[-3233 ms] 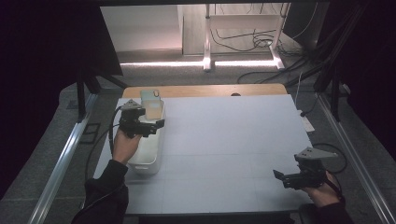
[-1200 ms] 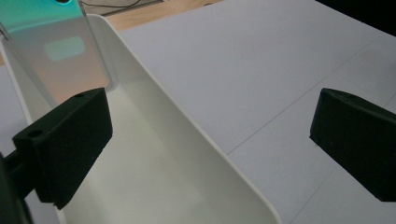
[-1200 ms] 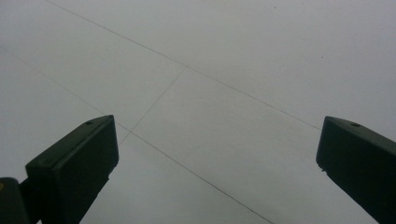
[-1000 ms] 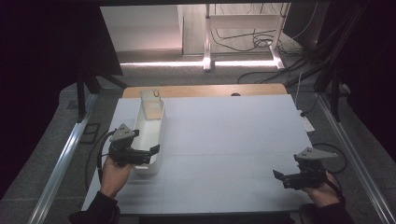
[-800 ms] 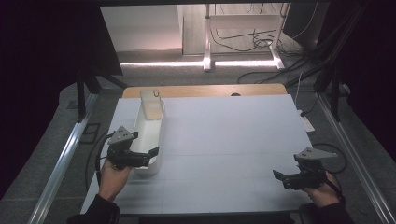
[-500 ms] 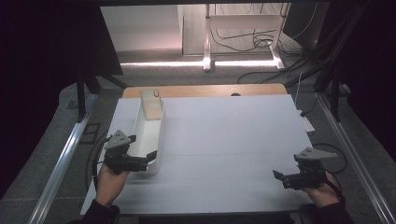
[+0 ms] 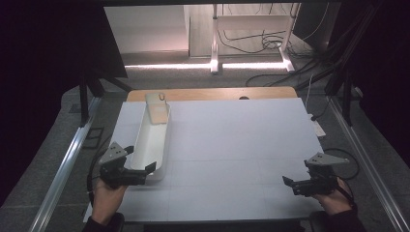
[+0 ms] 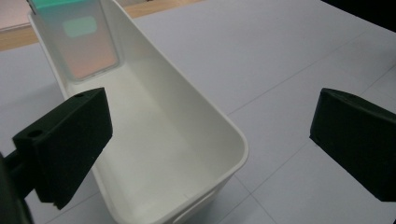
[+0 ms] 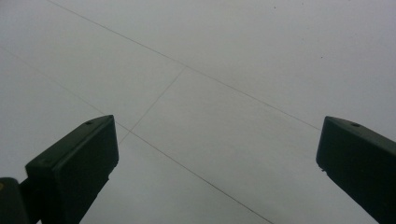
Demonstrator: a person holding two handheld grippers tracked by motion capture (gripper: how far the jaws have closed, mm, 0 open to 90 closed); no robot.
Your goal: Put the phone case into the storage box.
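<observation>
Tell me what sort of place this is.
Probably a lab or workshop set up for recording handling work. A white-covered table stands in a dark room, cables lie on the floor behind it, and a person holds the left gripper by a white bin.

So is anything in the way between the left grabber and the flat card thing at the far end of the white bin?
Nothing visible is. The left gripper is open at the near end of the white bin, and the flat card leans against the far end wall. The bin floor between them looks bare.
</observation>
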